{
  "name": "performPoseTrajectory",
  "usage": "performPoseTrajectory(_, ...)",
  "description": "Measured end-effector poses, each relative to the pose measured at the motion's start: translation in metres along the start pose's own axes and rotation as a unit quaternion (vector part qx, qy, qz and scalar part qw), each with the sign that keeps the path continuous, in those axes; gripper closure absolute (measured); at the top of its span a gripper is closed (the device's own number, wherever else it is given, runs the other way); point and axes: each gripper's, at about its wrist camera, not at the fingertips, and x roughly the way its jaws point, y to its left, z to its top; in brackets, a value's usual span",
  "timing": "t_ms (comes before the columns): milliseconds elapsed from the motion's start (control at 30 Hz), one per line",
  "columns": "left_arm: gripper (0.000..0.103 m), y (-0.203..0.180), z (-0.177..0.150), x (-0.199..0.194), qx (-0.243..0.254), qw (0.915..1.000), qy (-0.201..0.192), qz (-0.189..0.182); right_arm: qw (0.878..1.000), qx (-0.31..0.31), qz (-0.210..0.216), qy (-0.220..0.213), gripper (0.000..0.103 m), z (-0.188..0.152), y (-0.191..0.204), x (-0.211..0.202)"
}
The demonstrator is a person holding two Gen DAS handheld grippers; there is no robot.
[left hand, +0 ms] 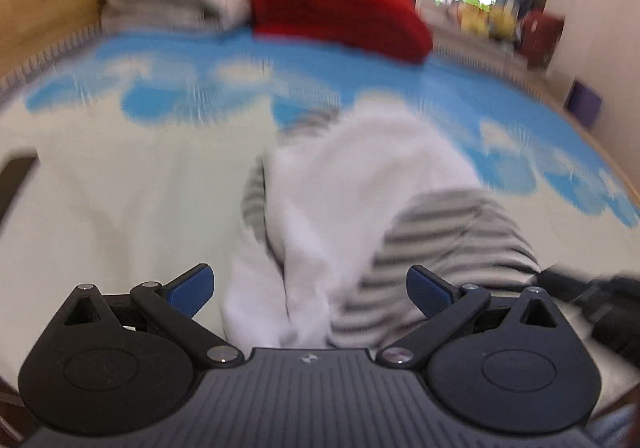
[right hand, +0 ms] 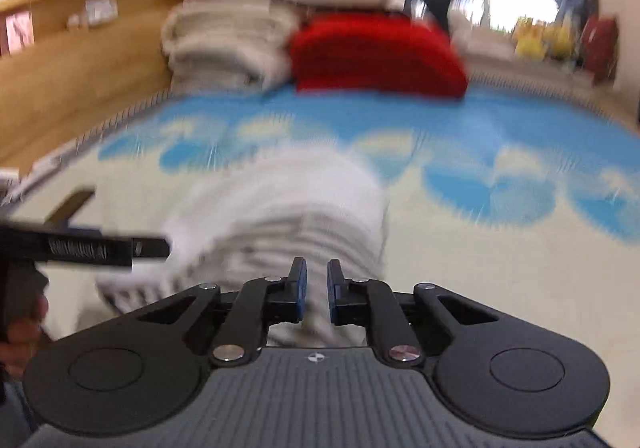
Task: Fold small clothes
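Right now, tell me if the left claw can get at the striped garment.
Probably yes. The left claw stands open just over the striped garment, with nothing between its fingertips and the cloth. The right claw sits at the same garment, nearly shut, but off to the side, so the way looks free.

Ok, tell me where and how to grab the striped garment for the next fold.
Take the striped garment by its grey-striped edge near the open left gripper, coming in low from the near side. That edge lies closest and looks thinner than the bunched white middle. Blur makes the exact hem uncertain.
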Motion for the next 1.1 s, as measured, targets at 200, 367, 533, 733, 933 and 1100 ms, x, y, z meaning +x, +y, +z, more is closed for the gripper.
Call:
performPoseTrajectory(200,0.000,0.040,-0.022,0.045,-0.099,0.9880,0.118,0.016,0.995,-0.092,-0.008,0.032,0.091,-0.051,0.035,0.028)
performPoseTrajectory(367,0.000,0.049,-0.019,0.033,-0.108,0.9891,0.100,0.010,0.998,-0.035,0.027,0.048,0.091,-0.018,0.015,0.026)
performPoseTrajectory(533,0.000,0.062,-0.013,0.001,-0.125,0.9908,0.038,0.034,0.998,-0.047,0.034,-0.005,0.091,0.047,0.008,0.011)
performPoseTrajectory(733,0.000,0.072,-0.009,0.028,-0.126,0.9867,0.085,0.058,0.996,-0.068,-0.002,0.054,0.091,0.087,-0.005,0.100)
performPoseTrajectory(933,0.000,0.065,-0.010,0.024,-0.105,0.9895,0.071,0.068,0.996,-0.035,-0.020,0.080,0.083,0.070,-0.006,0.130)
performPoseTrajectory(1100,0.000,0.065,-0.012,0.003,-0.112,0.9907,0.055,0.055,1.000,-0.014,-0.011,0.014,0.035,0.056,-0.013,0.053)
